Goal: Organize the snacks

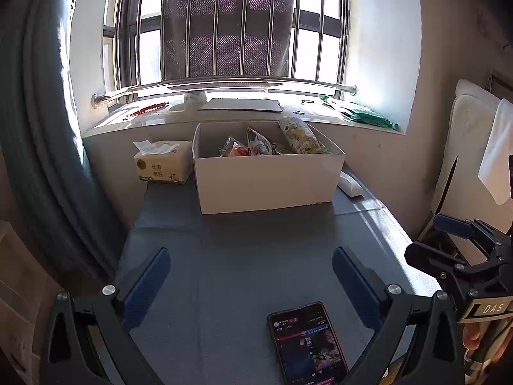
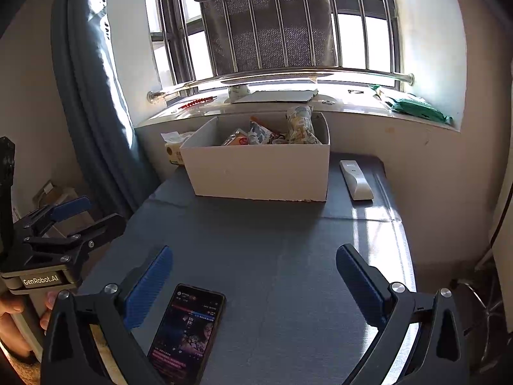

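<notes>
Left wrist view: both claws, left claw [image 1: 251, 258] and right claw [image 2: 254, 256], wide, empty; snacks [image 1: 256, 144] inside box [image 1: 266, 179]

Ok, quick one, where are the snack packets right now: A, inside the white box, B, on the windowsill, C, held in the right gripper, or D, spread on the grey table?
A: the snack packets sit inside the white box, and both grippers are open and empty.
</notes>
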Demonstrator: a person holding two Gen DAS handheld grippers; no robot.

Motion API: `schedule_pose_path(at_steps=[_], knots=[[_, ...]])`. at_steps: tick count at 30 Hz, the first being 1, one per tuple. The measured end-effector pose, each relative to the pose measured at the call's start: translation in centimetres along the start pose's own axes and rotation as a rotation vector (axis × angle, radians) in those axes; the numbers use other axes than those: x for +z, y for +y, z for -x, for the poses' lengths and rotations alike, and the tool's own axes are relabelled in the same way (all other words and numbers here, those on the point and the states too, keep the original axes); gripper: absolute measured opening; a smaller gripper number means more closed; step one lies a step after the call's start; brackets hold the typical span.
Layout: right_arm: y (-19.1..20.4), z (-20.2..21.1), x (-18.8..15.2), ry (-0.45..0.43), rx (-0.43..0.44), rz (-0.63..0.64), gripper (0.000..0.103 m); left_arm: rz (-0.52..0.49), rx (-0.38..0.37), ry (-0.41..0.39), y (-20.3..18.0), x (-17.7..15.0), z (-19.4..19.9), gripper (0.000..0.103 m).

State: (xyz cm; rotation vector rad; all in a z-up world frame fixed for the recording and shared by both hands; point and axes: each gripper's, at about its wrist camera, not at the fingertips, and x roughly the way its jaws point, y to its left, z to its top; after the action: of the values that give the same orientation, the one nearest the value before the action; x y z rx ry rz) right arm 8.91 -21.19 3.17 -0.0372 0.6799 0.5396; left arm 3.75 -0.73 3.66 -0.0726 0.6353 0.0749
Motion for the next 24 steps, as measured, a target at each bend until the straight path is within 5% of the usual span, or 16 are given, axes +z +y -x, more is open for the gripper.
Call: schedule_pose_path(at_steps=[24], knots=[[0.37, 0.15, 0.21, -0.005, -0.007, 0.022, 0.103, -0.001, -0.017, -0.007, 0.22, 0.14, 0.36, 0.103]])
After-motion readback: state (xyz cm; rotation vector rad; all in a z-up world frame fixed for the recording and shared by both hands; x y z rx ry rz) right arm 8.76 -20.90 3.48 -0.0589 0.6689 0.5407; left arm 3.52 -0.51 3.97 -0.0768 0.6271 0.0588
